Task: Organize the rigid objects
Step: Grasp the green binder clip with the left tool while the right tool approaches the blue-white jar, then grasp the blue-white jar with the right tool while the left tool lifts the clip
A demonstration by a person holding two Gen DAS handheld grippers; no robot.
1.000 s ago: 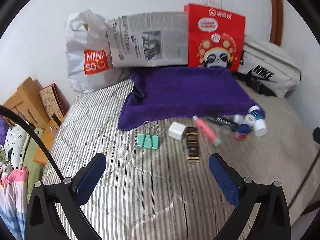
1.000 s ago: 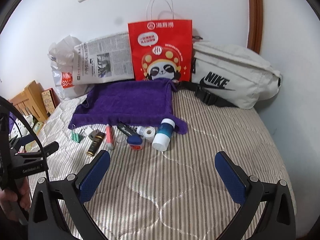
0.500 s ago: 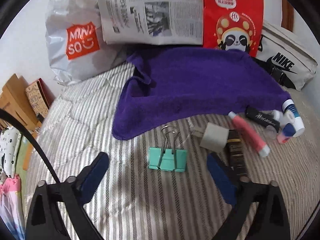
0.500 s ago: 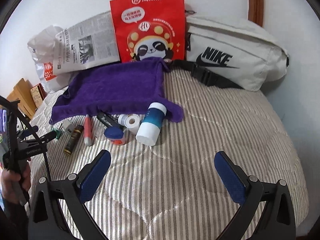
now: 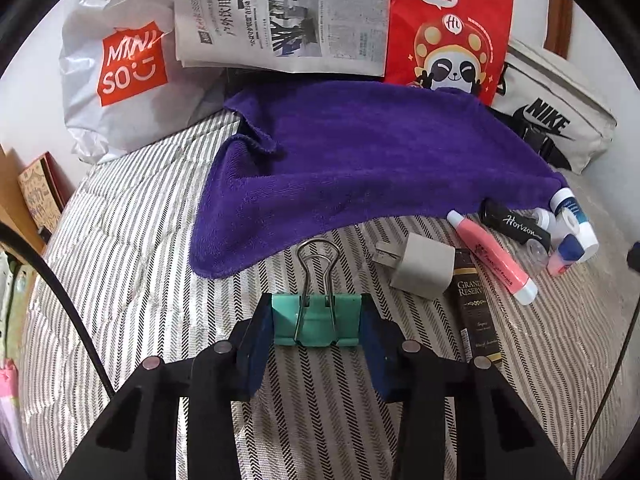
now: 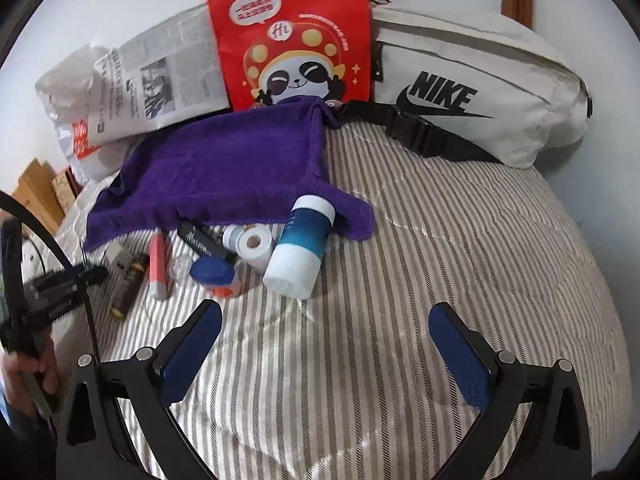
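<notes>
The teal binder clip (image 5: 316,320) lay on the striped bedcover (image 5: 132,248), clamped between the left gripper (image 5: 316,334) pads just short of the purple towel (image 5: 360,168) edge. The right gripper (image 6: 326,354) hung spread wide over bare bedcover.

Left gripper (image 5: 317,322): black frame, dark blue padded fingers (image 5: 256,344), silver round screws, thin black cable alongside. Right gripper (image 6: 326,346): same black frame, blue pads (image 6: 458,350), silver screws. Bare-skinned left hand (image 6: 28,376) at edge.
</notes>
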